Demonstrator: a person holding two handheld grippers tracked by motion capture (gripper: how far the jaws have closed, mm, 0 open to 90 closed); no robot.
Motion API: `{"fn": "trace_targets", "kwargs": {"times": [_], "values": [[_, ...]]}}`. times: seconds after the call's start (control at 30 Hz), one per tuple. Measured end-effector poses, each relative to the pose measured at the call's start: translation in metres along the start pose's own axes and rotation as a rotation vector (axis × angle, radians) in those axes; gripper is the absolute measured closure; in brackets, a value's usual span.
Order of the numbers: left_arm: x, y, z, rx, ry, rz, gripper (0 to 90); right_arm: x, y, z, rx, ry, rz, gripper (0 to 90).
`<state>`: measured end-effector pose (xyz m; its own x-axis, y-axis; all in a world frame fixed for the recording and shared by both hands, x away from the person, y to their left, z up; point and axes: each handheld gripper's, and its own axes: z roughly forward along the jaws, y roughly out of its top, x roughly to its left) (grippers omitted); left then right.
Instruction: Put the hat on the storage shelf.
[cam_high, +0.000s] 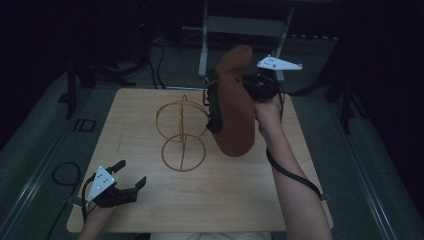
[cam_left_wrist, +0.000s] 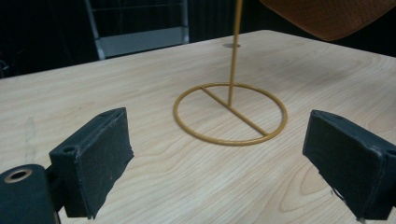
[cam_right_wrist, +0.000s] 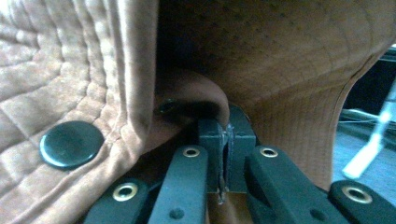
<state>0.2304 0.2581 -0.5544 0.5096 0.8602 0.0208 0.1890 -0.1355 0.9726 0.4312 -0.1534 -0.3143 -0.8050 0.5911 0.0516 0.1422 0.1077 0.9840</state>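
Note:
A brown quilted hat (cam_high: 234, 107) hangs in the air over the right half of the wooden table (cam_high: 150, 200), beside a gold wire stand (cam_high: 182, 132). My right gripper (cam_high: 252, 90) is shut on the hat's edge; in the right gripper view its jaws press together on a fold of the hat (cam_right_wrist: 289, 60), and a black snap button (cam_right_wrist: 71, 143) shows at the left. My left gripper (cam_high: 131, 175) rests open at the table's near left corner. In the left gripper view its pads (cam_left_wrist: 95, 156) stand wide apart, facing the stand's ring base (cam_left_wrist: 230, 114).
A grey metal frame (cam_high: 245, 30) stands on the floor beyond the table's far edge. Black cables (cam_high: 65, 172) lie on the floor at the left. The near middle and right of the table is bare wood.

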Motion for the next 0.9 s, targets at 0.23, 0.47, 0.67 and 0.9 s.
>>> {"fn": "trace_targets", "kwargs": {"times": [0.23,0.47,0.67,0.9], "values": [[0.006,-0.005,-0.009,-0.046,0.054,-0.046,8.7,0.026,0.006,0.033,0.023,0.109,0.000,87.5],[0.011,-0.007,-0.013,-0.066,0.065,-0.091,9.5,0.049,0.001,0.065,0.109,0.192,-0.029,87.0],[0.010,-0.008,-0.015,-0.075,0.059,-0.098,10.3,0.068,-0.007,0.089,0.166,0.229,-0.055,86.0],[0.012,-0.010,-0.015,-0.073,0.051,-0.116,10.3,0.087,-0.011,0.109,0.256,0.213,-0.111,62.2]]}}
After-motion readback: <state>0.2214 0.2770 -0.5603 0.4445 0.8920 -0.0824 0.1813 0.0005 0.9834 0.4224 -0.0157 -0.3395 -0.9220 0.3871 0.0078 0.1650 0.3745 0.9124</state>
